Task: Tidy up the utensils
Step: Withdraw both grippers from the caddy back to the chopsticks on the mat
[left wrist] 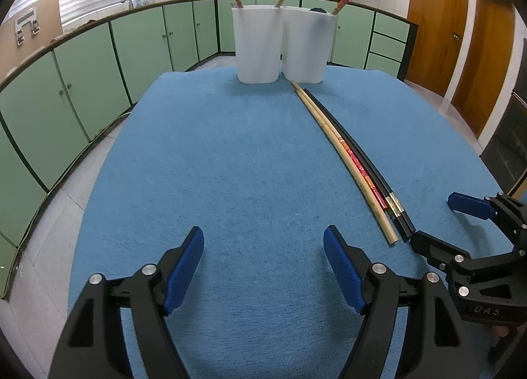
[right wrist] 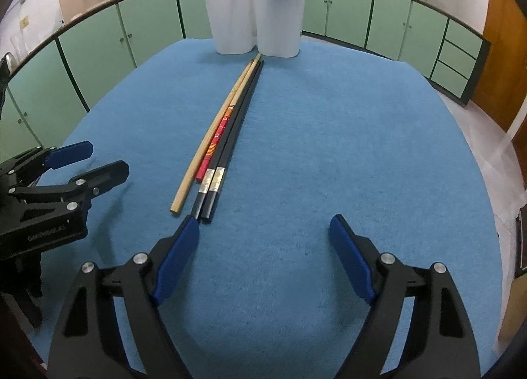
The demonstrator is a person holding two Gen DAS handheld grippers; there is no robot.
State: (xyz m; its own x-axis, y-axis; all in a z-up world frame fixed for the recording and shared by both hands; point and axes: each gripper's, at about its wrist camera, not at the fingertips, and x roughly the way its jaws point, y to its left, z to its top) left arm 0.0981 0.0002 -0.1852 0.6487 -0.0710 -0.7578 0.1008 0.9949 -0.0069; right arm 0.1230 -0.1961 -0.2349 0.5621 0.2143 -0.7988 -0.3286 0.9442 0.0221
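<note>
Four chopsticks lie bundled side by side on the blue cloth [right wrist: 329, 148]: a bamboo chopstick [right wrist: 210, 135], a red patterned chopstick [right wrist: 217, 138] and two black chopsticks [right wrist: 235, 128], running toward 12 o'clock and ending just short of the white holder [right wrist: 257, 19], which already has chopsticks standing in it. The right gripper [right wrist: 263, 240] is spread wide and empty, its left finger by the black butts. At 9 o'clock the left gripper [left wrist: 263, 247] is equally wide and empty.

Matt blue cloth [right wrist: 329, 135], bare wooden chopstick [right wrist: 210, 135], glossy black chopsticks [right wrist: 237, 122], smooth white plastic holder [right wrist: 257, 19].
</note>
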